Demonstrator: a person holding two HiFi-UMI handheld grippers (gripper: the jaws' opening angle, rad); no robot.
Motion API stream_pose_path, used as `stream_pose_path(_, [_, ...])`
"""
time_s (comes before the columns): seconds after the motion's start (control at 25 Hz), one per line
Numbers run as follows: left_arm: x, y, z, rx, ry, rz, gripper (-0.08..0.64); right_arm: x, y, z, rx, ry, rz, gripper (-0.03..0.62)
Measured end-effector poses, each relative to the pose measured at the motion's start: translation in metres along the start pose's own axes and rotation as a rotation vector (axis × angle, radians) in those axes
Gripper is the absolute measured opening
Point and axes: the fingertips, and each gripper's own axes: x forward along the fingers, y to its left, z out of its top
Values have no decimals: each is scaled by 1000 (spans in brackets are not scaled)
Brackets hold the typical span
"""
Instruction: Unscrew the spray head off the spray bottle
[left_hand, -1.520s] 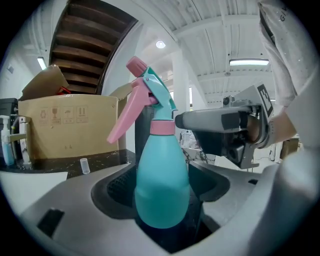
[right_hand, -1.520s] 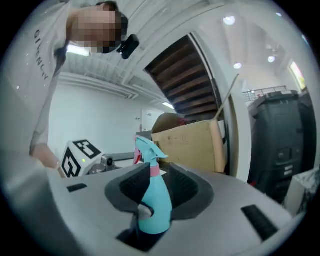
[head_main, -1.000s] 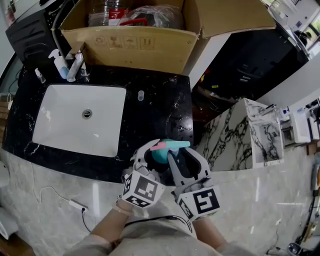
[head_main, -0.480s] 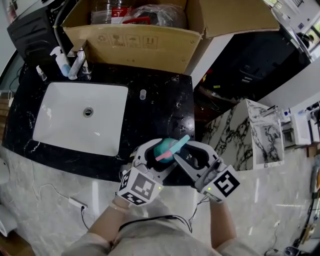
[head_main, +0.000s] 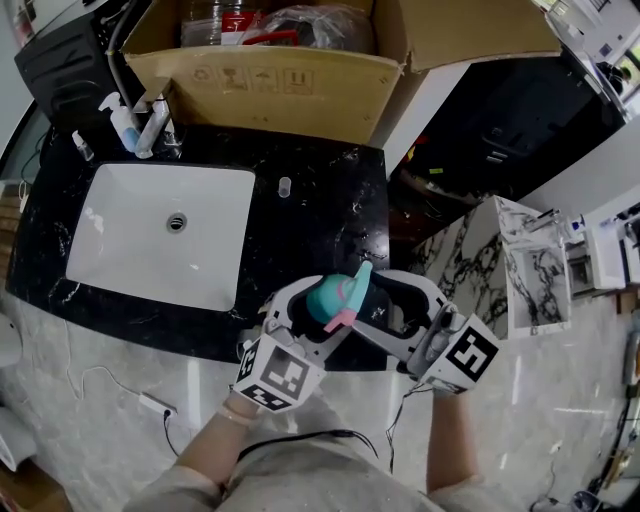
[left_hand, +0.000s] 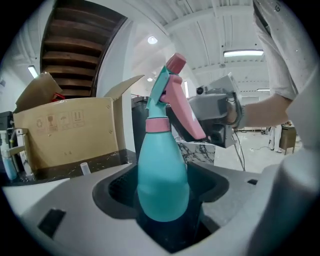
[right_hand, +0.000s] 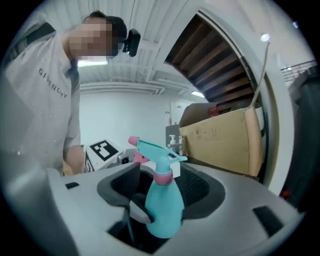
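Gripping a teal spray bottle upright, left gripper clamped on its body, right gripper jaws opening around it, untouching.

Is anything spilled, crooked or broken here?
Nothing stands out. The spray bottle is held in the left gripper with its spray head on; the right gripper's jaws are opening around it. No spill on the counter.

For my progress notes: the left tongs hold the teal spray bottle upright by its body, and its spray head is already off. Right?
No: the spray head is still on the spray bottle, above its pink collar, as the left gripper view shows. The left tongs do hold the teal bottle upright by its body.
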Motion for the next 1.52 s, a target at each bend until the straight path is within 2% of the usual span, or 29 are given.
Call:
stream_pose_path(0.08, [0, 0, 0, -2, -3, 3, 315, -6, 7, 5, 77, -57, -87, 288])
stream_pose_path(0.2, [1, 1, 0, -1, -4, 9, 316, 0, 13, 6, 110, -71, -217, 337])
stream_pose_path(0.28, [2, 1, 0, -3, -3, 16, 314, 8, 8, 2, 117, -47, -307, 337])
stream_pose_path(0.36, [2, 1, -1, -5, -3, 19, 316, 10, 5, 0, 123, -32, -353, 330])
stream_pose_path(0.48, [2, 1, 0, -6, -8, 16, 314, -2, 6, -1, 128, -31, -367, 305])
stream_pose_path(0.72, [1, 1, 0, -12, -13, 17, 314, -29, -3, -9, 201, -52, -377, 310])
stream_pose_path(0.92, [1, 1, 0, -18, -15, 16, 314, -48, -22, -14, 228, -67, -452, 264])
stream_pose_path(1.08, [1, 1, -1, -22, -16, 15, 314, -53, -44, -17, 231, -75, -496, 253])
stream_pose_path(1.32, [0, 1, -2, -28, -17, 18, 313, -40, -73, -17, 241, -92, -491, 241])
stream_pose_path(1.52, [0, 1, -1, -34, -19, 23, 313, -23, -76, -11, 234, -96, -470, 233])
